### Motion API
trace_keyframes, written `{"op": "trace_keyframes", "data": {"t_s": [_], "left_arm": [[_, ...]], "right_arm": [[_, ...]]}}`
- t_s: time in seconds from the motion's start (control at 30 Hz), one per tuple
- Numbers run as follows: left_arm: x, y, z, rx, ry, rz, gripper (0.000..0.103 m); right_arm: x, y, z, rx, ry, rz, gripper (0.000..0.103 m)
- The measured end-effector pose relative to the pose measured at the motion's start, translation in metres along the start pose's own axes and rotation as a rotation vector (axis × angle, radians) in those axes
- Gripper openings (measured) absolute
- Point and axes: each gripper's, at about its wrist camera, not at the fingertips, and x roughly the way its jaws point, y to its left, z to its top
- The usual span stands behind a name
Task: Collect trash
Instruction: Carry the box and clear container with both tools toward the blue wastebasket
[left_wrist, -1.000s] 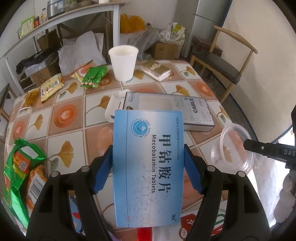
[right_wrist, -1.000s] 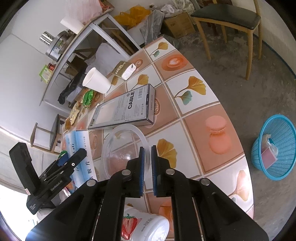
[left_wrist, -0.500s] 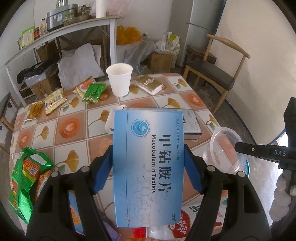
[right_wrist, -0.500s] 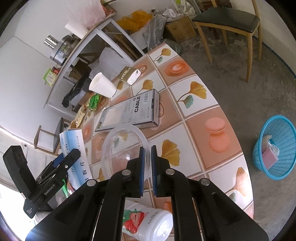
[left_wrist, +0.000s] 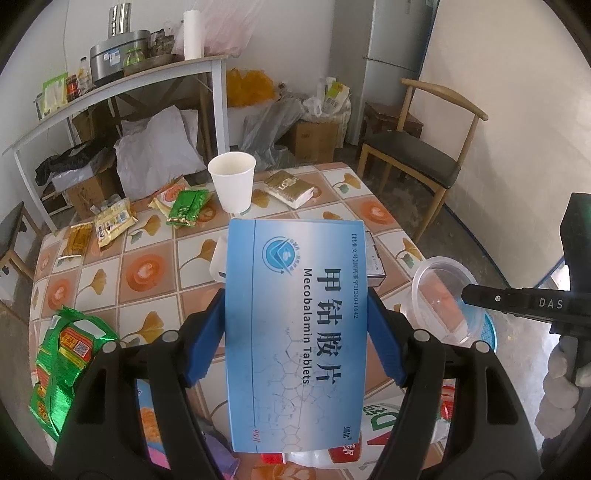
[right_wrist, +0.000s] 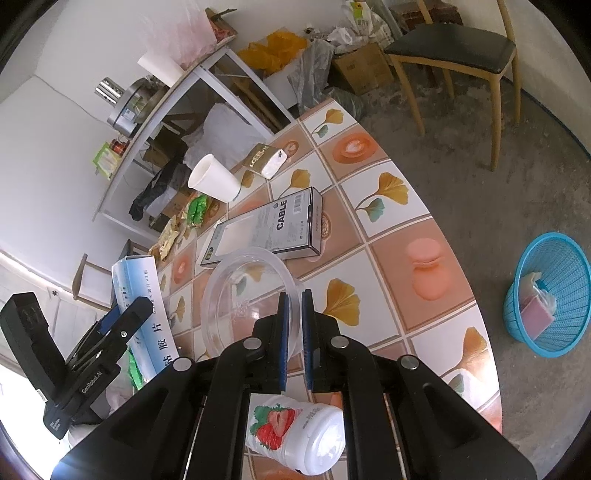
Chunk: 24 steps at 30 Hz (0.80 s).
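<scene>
My left gripper (left_wrist: 295, 317) is shut on a blue Mecobalamin tablet box (left_wrist: 295, 332) and holds it above the tiled table (left_wrist: 147, 269). The box also shows in the right wrist view (right_wrist: 142, 295). My right gripper (right_wrist: 295, 306) is shut on the rim of a clear plastic container (right_wrist: 243, 295), held above the table; it also shows in the left wrist view (left_wrist: 443, 295). A blue trash basket (right_wrist: 550, 295) stands on the floor to the right of the table.
On the table lie a white paper cup (left_wrist: 232, 181), a grey CABLE box (right_wrist: 266, 229), a tissue pack (left_wrist: 290, 188), snack wrappers (left_wrist: 186, 206), a green bag (left_wrist: 62, 362) and a strawberry bottle (right_wrist: 295, 435). A wooden chair (left_wrist: 413, 162) stands beyond the table.
Both grippers have risen with their loads, so the table looks farther away. The clear container has lifted off the table.
</scene>
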Motion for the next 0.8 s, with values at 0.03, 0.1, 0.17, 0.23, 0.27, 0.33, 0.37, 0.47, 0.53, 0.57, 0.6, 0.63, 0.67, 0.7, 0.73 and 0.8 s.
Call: {"op": "trace_keyframes", "data": {"t_s": [0.03,0.1,0.17,0.23,0.27,0.33,0.37,0.47,0.53,0.57,0.6,0.63,0.67,0.7,0.73,0.8], "left_arm": [[-0.002,-0.001,0.0,0.003,-0.004,0.0,0.068],[-0.004,-0.003,0.0,0.007,-0.009,0.0,0.068],[-0.005,-0.005,0.0,0.011,-0.012,-0.002,0.068],[-0.008,-0.008,-0.001,0.015,-0.017,-0.004,0.068],[-0.009,-0.009,-0.001,0.017,-0.019,-0.004,0.068],[-0.012,-0.012,-0.001,0.022,-0.024,-0.007,0.068],[-0.014,-0.013,-0.001,0.025,-0.027,-0.008,0.068],[-0.018,-0.016,-0.001,0.031,-0.036,-0.011,0.068],[-0.02,-0.019,0.0,0.036,-0.041,-0.015,0.068],[-0.021,-0.02,0.0,0.039,-0.044,-0.016,0.068],[-0.023,-0.022,0.0,0.042,-0.046,-0.017,0.068],[-0.024,-0.024,0.0,0.043,-0.047,-0.02,0.068],[-0.024,-0.025,0.001,0.044,-0.049,-0.025,0.068],[-0.025,-0.027,0.001,0.046,-0.051,-0.032,0.068],[-0.026,-0.03,0.001,0.048,-0.052,-0.037,0.068],[-0.027,-0.034,0.001,0.049,-0.052,-0.049,0.068]], "right_arm": [[-0.001,0.0,0.0,0.0,-0.002,0.001,0.007],[-0.004,-0.001,-0.001,0.001,-0.006,0.002,0.007],[-0.007,-0.002,-0.002,0.004,-0.01,0.003,0.007],[-0.009,-0.003,-0.003,0.005,-0.013,0.005,0.007],[-0.01,-0.003,-0.004,0.005,-0.015,0.005,0.007],[-0.014,-0.004,-0.005,0.006,-0.019,0.006,0.007],[-0.015,-0.004,-0.005,0.007,-0.022,0.006,0.007],[-0.022,-0.005,-0.007,0.008,-0.032,0.008,0.007],[-0.026,-0.006,-0.007,0.009,-0.042,0.008,0.007],[-0.028,-0.007,-0.008,0.01,-0.046,0.008,0.007],[-0.03,-0.008,-0.008,0.011,-0.049,0.009,0.007],[-0.033,-0.009,-0.009,0.013,-0.054,0.009,0.007],[-0.035,-0.01,-0.01,0.015,-0.058,0.009,0.007],[-0.038,-0.012,-0.01,0.018,-0.063,0.008,0.007],[-0.04,-0.014,-0.011,0.02,-0.066,0.008,0.007],[-0.046,-0.018,-0.012,0.027,-0.075,0.006,0.007]]}}
